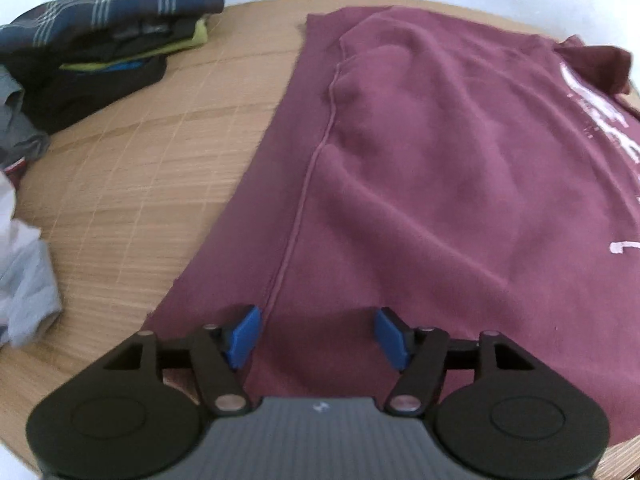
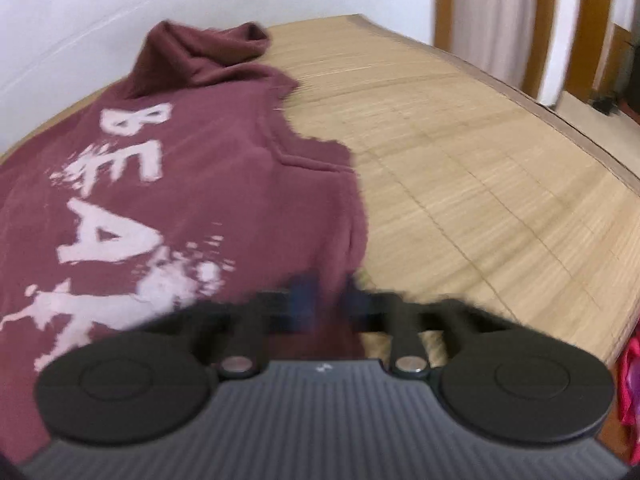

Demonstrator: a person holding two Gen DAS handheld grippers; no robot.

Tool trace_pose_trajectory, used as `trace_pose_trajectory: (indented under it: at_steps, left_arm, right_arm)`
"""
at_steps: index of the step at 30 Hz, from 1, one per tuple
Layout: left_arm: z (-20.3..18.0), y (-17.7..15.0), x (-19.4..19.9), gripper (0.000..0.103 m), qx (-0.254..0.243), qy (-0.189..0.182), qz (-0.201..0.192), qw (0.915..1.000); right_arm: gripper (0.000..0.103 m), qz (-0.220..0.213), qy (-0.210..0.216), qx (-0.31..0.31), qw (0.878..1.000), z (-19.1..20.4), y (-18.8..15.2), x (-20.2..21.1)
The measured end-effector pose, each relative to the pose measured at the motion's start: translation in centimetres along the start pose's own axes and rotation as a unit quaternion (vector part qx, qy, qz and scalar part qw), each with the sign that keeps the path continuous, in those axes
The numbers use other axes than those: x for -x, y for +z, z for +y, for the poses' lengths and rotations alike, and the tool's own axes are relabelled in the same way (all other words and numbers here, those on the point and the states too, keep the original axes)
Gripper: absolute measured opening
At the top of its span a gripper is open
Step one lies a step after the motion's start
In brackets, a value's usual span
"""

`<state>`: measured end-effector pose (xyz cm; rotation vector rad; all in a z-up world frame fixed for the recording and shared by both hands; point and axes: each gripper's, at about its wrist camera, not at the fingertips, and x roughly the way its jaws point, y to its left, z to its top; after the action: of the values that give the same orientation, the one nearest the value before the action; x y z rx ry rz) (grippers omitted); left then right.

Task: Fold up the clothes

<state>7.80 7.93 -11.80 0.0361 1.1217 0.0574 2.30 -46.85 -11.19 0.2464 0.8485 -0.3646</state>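
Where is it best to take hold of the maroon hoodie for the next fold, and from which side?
Probably the left side edge of the maroon hoodie, outside the long seam. It lies flat on the mat; the open left gripper could pinch it from the bare left side.

One maroon sweatshirt (image 1: 440, 168), spread flat, with white letters on it; four readable in the right wrist view: B, E, A and a partly hidden T. One woven mat (image 1: 152, 184) beneath. One stack of folded clothes (image 1: 108, 36) at the far left, at least four layers showing: one plaid, one dark, one yellow-green, one black; exact count not clear. One loose heap of pale grey and white cloth (image 1: 24, 272) at the left edge. Two grippers: left gripper (image 1: 316, 334), two blue pads set apart; right gripper (image 2: 328, 300), blurred. One pink thing (image 2: 630, 384) at the right edge.
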Motion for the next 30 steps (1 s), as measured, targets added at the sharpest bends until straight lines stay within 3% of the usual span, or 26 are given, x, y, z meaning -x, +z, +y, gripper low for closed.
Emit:
trace_pose_trajectory:
  at_steps: [7, 8, 10, 12, 13, 14, 15, 16, 19, 23, 26, 27, 28, 30]
  left_arm:
    - [-3.3, -0.7, 1.4, 0.071, 0.025, 0.020, 0.080, 0.9963]
    - [-3.6, 0.1, 1.6, 0.063, 0.030, 0.014, 0.073, 0.9968]
    - [-4.2, 2.2, 2.2, 0.058, 0.041, -0.006, 0.052, 0.9978]
    - [-4.8, 4.3, 2.7, 0.059, 0.052, -0.026, 0.032, 0.9978]
    - [-5.1, 5.4, 2.9, 0.063, 0.057, -0.035, 0.021, 0.9975]
    - [-5.4, 6.4, 3.2, 0.065, 0.063, -0.045, 0.011, 0.9969]
    - [-5.7, 7.5, 3.4, 0.065, 0.068, -0.055, 0.001, 0.9962]
    - [-6.0, 8.5, 3.7, 0.065, 0.074, -0.065, -0.010, 0.9951]
    - [-7.8, 13.1, 2.3, 0.065, 0.061, -0.086, -0.034, 0.9939]
    - [-11.6, 20.1, -1.8, 0.064, -0.022, -0.075, -0.060, 0.9952]
    - [-12.2, 25.1, -5.4, 0.064, -0.043, -0.076, -0.065, 0.9941]
    - [-12.5, 26.6, -6.6, 0.064, -0.042, -0.080, -0.068, 0.9936]
    - [-12.7, 28.1, -7.8, 0.064, -0.042, -0.085, -0.070, 0.9931]
    - [-12.9, 30.0, -10.2, 0.064, -0.050, -0.061, -0.073, 0.9942]
  right_arm:
    - [0.013, 0.052, -0.012, 0.036, 0.998, -2.9, 2.3, 0.1]
    - [0.014, 0.049, -0.004, 0.055, 0.997, -2.7, 3.2, 0.6]
    - [0.016, 0.032, 0.009, 0.092, 0.995, -2.4, 5.2, 1.8]
    - [0.037, -0.049, 0.011, 0.112, 0.992, -1.7, 8.3, 3.5]
    - [0.058, -0.084, 0.024, 0.121, 0.989, -1.2, 10.0, 3.7]
    - [0.071, -0.102, 0.055, 0.133, 0.984, -0.3, 11.6, 2.8]
    - [0.075, -0.121, 0.085, 0.146, 0.978, 0.5, 13.2, 1.9]
    - [0.072, -0.130, 0.111, 0.155, 0.973, 1.6, 14.7, 0.5]
    - [0.073, -0.103, 0.154, 0.171, 0.968, 6.4, 18.0, -6.5]
    - [0.073, -0.074, 0.170, 0.199, 0.962, 13.8, 19.9, -14.9]
    - [0.069, -0.080, 0.143, 0.205, 0.965, 17.8, 20.9, -18.7]
    - [0.061, -0.082, 0.134, 0.207, 0.966, 19.1, 21.2, -19.9]
    - [0.022, -0.084, 0.120, 0.208, 0.967, 20.2, 21.6, -21.0]
    - [0.016, -0.108, 0.054, 0.199, 0.972, 21.0, 23.2, -22.4]
